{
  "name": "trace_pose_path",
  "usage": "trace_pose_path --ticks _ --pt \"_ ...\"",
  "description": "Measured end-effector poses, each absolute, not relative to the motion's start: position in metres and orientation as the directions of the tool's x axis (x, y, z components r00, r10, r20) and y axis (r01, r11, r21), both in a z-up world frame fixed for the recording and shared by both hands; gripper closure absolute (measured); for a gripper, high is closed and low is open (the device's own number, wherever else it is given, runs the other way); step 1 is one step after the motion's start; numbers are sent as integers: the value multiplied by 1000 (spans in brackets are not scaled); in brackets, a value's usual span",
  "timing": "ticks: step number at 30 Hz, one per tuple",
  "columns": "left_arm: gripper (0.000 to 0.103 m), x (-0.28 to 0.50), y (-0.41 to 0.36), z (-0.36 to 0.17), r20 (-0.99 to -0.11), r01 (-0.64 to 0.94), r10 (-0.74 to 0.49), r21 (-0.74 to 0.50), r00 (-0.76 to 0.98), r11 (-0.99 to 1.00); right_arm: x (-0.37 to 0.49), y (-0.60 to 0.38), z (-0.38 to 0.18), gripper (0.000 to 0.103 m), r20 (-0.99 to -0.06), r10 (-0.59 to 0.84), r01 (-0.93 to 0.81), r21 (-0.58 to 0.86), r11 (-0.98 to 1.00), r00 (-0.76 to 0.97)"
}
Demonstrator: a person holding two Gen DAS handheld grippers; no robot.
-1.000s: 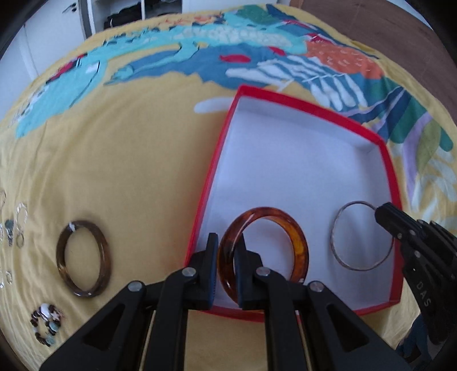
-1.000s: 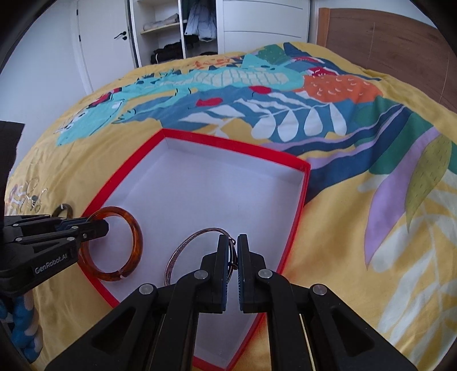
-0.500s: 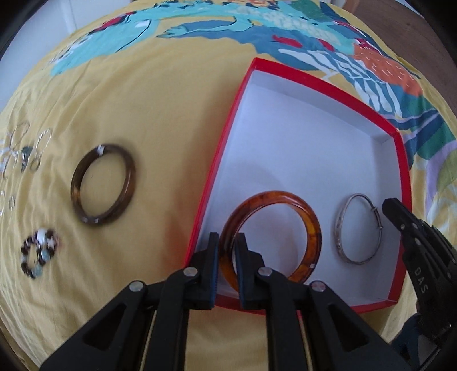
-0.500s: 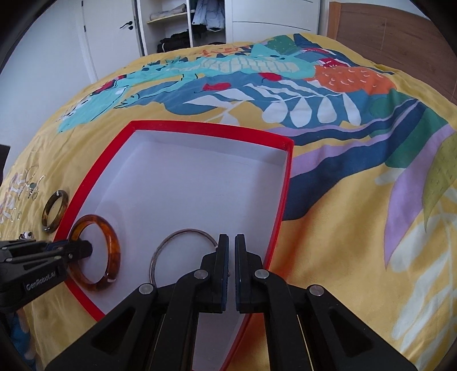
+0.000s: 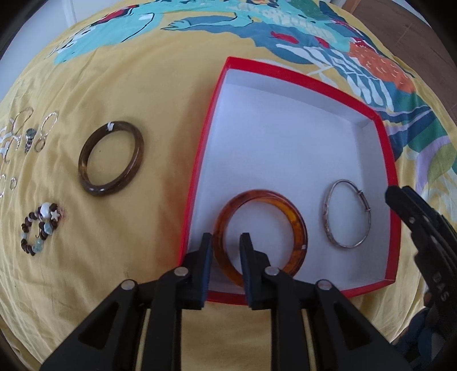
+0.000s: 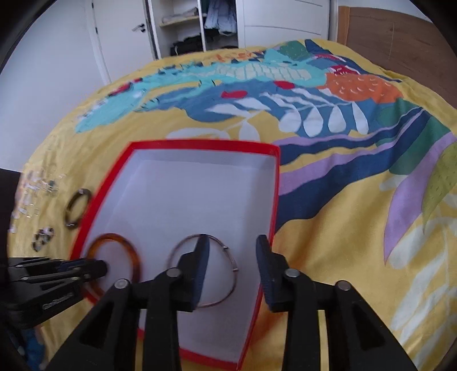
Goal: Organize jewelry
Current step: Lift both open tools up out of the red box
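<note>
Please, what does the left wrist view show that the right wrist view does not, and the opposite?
Only the left wrist view shows clearly the small beaded bracelet with a white star and the thin silver rings on the yellow bedspread; in the right wrist view they are blurred.

Only the right wrist view shows the white wardrobe with shelves, the door handle and the wooden headboard.

Both show the red box with white inside, the amber round bangle and thin silver bangle lying in it, and the dark brown bangle outside.
</note>
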State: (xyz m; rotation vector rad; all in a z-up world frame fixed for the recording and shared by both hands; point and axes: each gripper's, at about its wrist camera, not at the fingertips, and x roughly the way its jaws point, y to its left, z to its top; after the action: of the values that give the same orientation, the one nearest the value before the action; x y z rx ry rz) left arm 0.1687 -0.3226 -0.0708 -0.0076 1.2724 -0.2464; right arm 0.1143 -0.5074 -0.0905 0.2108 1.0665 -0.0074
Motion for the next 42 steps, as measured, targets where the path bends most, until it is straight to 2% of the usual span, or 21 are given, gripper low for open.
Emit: trace_pose_path --ticks 2,6,10,15,22,28,37,42 --pt "72 169 -324 -67 -939 202 -219 -167 267 965 106 -511 -77 64 -859 88 115 167 979 504" --pt "67 166 -322 -46 -917 236 -255 -186 306 954 87 -521 -53 63 -842 73 146 177 973 534" --pt "66 159 -317 -17 -885 264 -307 -221 350 939 68 -524 -34 60 -831 53 168 174 970 554" --pt "66 138 -305 28 -839 292 -323 -207 438 934 41 -519 -5 58 -810 44 183 185 966 585" --pt "66 103 -250 62 -823 273 -245 -114 512 955 9 -488 40 57 -768 65 165 219 962 638" --pt "66 69 -170 77 -795 209 -169 -54 583 976 -4 -439 74 57 -730 109 109 245 963 675" --pt "66 45 -37 82 -776 75 -111 -82 621 994 -10 -365 100 57 -702 179 46 289 956 690" --pt "66 43 13 74 -770 16 -58 -61 635 998 1 -323 100 57 -697 216 -14 284 959 684"
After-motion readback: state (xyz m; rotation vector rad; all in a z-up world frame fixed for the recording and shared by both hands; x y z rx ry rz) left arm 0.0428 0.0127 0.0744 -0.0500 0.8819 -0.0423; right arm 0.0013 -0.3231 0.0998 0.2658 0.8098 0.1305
